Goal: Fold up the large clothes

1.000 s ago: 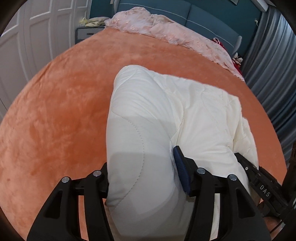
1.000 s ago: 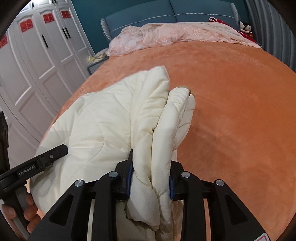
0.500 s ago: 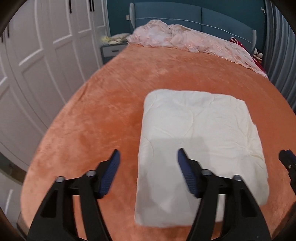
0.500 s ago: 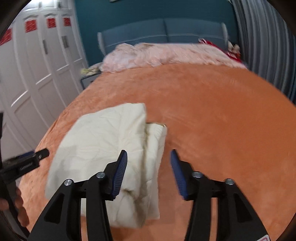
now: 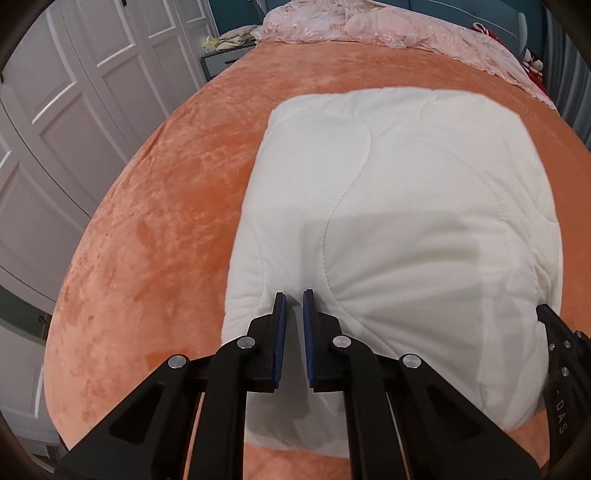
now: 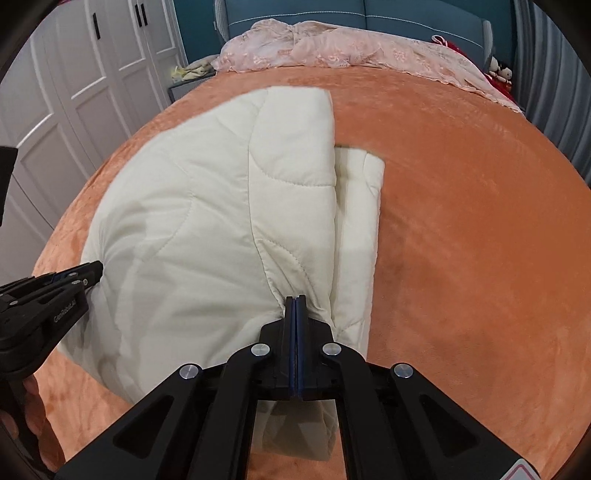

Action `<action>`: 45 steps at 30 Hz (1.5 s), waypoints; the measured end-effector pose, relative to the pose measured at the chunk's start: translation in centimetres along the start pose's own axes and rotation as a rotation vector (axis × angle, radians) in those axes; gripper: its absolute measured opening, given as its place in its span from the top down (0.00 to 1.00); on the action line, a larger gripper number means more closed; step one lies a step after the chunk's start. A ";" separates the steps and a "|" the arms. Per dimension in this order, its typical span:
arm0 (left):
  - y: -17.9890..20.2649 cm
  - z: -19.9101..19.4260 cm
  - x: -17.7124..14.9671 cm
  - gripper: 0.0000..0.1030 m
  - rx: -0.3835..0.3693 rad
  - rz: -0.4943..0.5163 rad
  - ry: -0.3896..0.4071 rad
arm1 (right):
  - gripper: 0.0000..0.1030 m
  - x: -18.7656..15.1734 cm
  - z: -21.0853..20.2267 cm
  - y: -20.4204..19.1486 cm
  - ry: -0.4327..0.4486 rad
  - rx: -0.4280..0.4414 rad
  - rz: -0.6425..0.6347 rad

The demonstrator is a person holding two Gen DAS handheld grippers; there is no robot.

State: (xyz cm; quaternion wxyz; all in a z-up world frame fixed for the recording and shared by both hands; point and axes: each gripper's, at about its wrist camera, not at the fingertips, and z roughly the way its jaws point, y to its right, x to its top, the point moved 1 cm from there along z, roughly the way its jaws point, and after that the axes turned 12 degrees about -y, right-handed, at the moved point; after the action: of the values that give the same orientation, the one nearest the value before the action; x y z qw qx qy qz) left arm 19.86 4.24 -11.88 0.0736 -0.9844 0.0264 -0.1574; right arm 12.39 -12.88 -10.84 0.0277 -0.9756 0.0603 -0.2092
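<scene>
A cream quilted garment [image 5: 399,206], folded into a thick rectangular bundle, lies on the orange plush bedspread [image 5: 155,206] toward the near edge of the bed. The left gripper [image 5: 294,295] has its blue-padded fingers nearly together, pinching a small pleat of fabric at the near left corner of the bundle, with creases radiating from the grip. The right gripper [image 6: 296,300] is pressed fully together on a pinch of the garment's near right edge, where the top layer puckers; a narrower lower fold sticks out along the right side just beside it. At the far end of the bed lies a pink lace cover [image 6: 332,46] against a teal headboard [image 6: 369,14]. White wardrobe doors [image 5: 74,92] stand at the left.
</scene>
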 end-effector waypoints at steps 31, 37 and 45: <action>-2.2 -5.3 -4.4 0.50 -0.067 -0.080 0.046 | 0.75 -4.3 -7.3 0.2 0.084 0.047 0.030; -2.8 -2.5 -6.1 0.48 -0.048 -0.095 -0.014 | 0.75 -4.6 -3.7 0.4 0.004 0.050 0.047; -2.2 -0.6 -6.2 0.42 -0.017 -0.077 -0.021 | 0.75 -4.6 -1.6 -0.1 -0.034 -0.022 0.001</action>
State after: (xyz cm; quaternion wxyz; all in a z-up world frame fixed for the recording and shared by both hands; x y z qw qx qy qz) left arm 13.81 6.82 -12.83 0.0591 -0.9869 -0.0110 -0.1497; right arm 7.60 -12.24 -11.24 0.0180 -0.9792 0.0627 -0.1919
